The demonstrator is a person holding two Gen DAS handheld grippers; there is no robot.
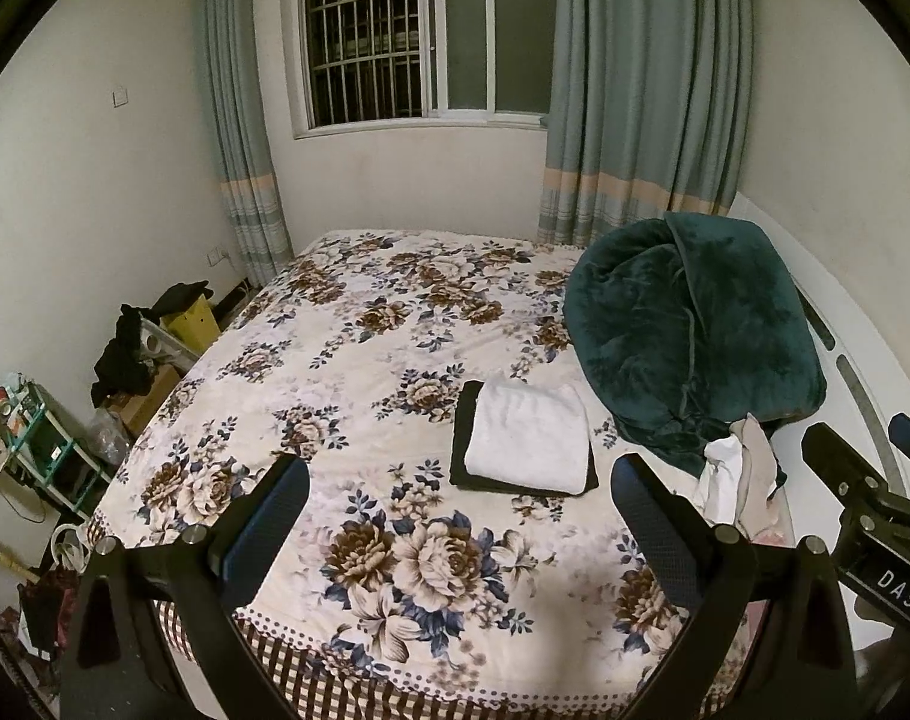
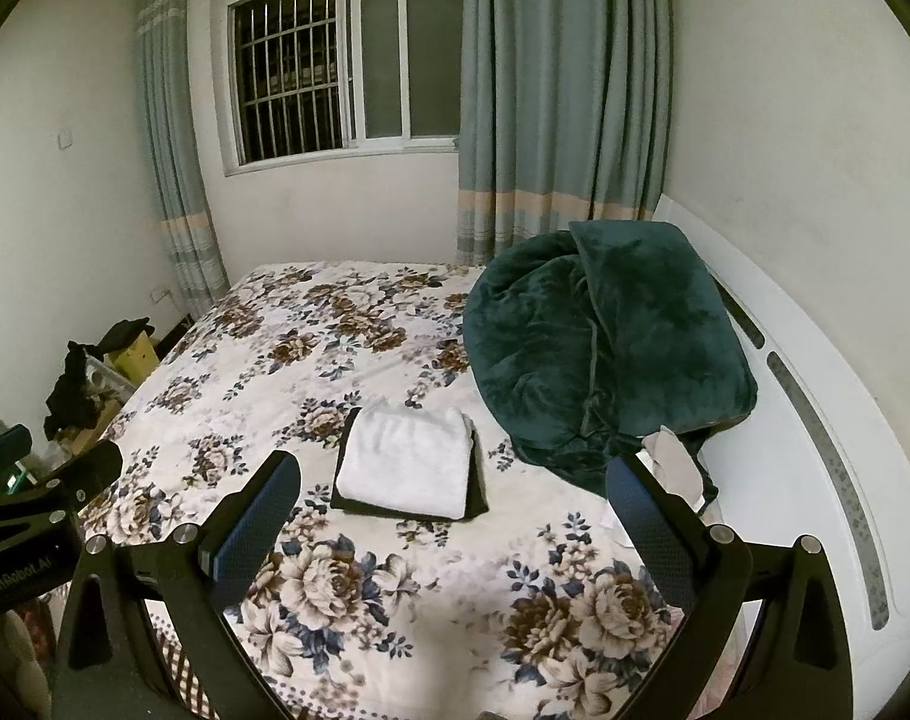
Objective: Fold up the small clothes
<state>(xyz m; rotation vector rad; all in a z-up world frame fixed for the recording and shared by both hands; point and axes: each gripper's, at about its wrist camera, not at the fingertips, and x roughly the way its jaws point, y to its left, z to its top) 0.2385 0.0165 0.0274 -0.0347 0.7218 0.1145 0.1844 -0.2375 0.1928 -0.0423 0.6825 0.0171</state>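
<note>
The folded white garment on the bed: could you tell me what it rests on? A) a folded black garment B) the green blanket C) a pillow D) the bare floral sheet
A: the folded white garment lies on a folded black garment, whose dark edges show around it, apart from the green blanket.

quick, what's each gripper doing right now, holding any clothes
Left gripper: open, holding nothing, above the floral bed cover.
Right gripper: open, holding nothing.
</note>
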